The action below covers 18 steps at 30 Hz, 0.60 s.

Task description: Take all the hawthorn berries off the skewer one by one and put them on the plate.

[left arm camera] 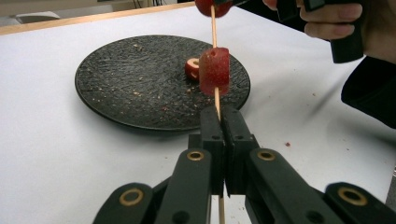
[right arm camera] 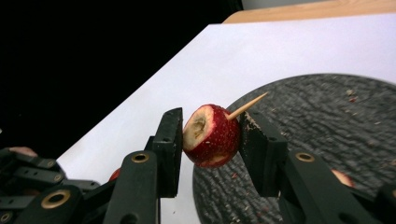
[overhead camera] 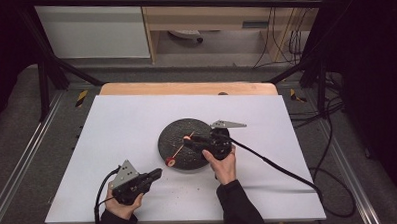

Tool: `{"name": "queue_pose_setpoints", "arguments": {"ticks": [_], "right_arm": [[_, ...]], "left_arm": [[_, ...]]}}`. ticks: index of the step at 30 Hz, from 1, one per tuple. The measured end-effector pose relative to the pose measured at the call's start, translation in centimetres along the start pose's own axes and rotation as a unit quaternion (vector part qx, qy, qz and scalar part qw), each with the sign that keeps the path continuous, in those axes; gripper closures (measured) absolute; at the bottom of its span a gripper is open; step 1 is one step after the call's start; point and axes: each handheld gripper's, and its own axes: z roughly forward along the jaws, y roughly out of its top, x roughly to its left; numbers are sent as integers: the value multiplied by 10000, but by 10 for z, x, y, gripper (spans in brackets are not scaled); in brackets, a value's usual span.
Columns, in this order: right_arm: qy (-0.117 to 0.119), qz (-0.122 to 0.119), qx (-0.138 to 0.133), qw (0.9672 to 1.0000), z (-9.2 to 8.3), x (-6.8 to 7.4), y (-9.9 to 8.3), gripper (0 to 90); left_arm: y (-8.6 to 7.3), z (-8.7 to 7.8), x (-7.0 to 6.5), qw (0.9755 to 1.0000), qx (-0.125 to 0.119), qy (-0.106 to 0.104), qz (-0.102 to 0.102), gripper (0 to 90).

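My left gripper is shut on the lower end of a thin wooden skewer, seen at the front left of the table as left gripper. A cored red fruit piece is threaded partway up the stick, just over the near rim of the black plate. My right gripper is shut on a second red fruit piece, with the skewer's pointed tip poking out of it. In the high view the right gripper hovers over the plate.
One more fruit piece lies on the plate among crumbs. The plate sits mid-table on a white sheet, with a wooden edge at the back. Cables trail from the grippers, and a black frame surrounds the table.
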Motion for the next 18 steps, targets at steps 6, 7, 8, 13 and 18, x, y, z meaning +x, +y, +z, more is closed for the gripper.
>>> {"name": "queue_pose_setpoints", "arguments": {"ticks": [6,7,8,13,18], "right_arm": [[-182,-25,-108,9998,-8,-5,9,616],[-212,-32,-134,9997,-9,-6,11,617],[-227,-4,-189,9996,-11,-7,13,617],[-402,-38,-283,9988,-20,-12,21,617],[-594,-122,-345,9976,-26,-17,30,617]], "left_arm": [[0,0,-1,10000,-1,-7,27,884],[0,0,-1,10000,-3,-8,24,884],[0,0,-1,10000,-8,-12,25,884],[0,0,-1,10000,15,-16,34,884],[-1,1,0,10000,45,-6,6,884]]}}
